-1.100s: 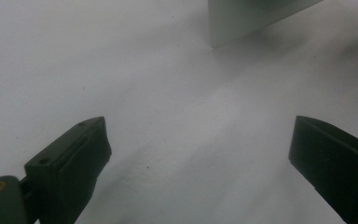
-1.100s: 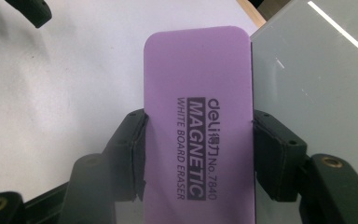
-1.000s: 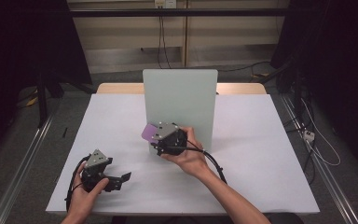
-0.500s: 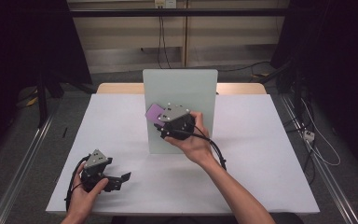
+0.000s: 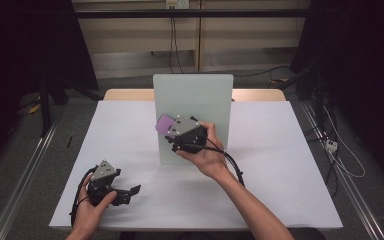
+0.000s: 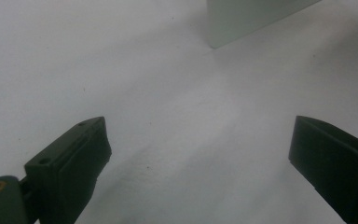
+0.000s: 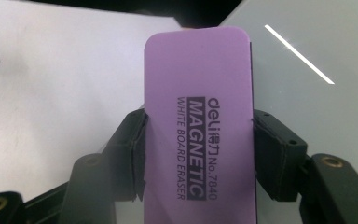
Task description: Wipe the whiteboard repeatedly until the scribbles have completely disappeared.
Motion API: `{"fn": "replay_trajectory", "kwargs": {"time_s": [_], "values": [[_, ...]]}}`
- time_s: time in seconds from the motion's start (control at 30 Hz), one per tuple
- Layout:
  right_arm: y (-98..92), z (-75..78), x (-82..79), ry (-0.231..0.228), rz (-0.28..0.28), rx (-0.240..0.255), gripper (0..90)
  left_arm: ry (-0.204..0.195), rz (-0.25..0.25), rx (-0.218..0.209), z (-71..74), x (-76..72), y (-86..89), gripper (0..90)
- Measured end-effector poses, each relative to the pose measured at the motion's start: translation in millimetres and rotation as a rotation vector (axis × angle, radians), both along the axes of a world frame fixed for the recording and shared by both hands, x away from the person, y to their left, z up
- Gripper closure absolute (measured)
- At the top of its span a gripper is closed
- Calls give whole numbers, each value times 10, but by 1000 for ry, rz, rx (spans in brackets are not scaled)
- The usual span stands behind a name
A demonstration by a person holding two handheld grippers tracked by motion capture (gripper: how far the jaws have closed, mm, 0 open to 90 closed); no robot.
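Observation:
A purple magnetic whiteboard eraser point(image 7: 198, 116) sits clamped between the two black jaws of my right gripper point(image 7: 198, 140). From above, that right gripper point(image 5: 172, 129) is raised in front of an upright pale-green board point(image 5: 200, 95), with the eraser point(image 5: 166, 123) at the board's left part. Whether the eraser touches the board I cannot tell. My left gripper point(image 5: 130, 192) rests low at the table's front left, held in a hand. Its jaws stand wide apart over bare white table point(image 6: 177, 116), and the board's lower corner point(image 6: 242, 23) shows far ahead.
The white table point(image 5: 290, 165) is wide, with bare surface to the right and left of the board. Cables trail from both grippers. Metal rails point(image 5: 20, 185) run along the floor on both sides, and dark curtains hang around.
My right gripper has risen and moved away from me with the eraser, from beside the board's lower left up onto its face. The left gripper has stayed put.

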State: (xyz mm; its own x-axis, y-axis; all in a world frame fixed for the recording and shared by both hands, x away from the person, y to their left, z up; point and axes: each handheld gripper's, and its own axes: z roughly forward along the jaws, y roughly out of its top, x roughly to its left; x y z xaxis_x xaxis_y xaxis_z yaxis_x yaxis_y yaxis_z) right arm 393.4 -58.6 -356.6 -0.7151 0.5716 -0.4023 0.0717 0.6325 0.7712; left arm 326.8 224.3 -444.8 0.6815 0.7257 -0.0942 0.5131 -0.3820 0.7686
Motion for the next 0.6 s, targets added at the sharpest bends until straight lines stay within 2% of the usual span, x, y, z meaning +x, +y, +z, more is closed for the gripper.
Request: {"fn": "replay_trajectory", "kwargs": {"time_s": [0.6], "values": [[245,-479,-106,91,93,-54,418,-12,4,7,0,-2,-3,51]]}}
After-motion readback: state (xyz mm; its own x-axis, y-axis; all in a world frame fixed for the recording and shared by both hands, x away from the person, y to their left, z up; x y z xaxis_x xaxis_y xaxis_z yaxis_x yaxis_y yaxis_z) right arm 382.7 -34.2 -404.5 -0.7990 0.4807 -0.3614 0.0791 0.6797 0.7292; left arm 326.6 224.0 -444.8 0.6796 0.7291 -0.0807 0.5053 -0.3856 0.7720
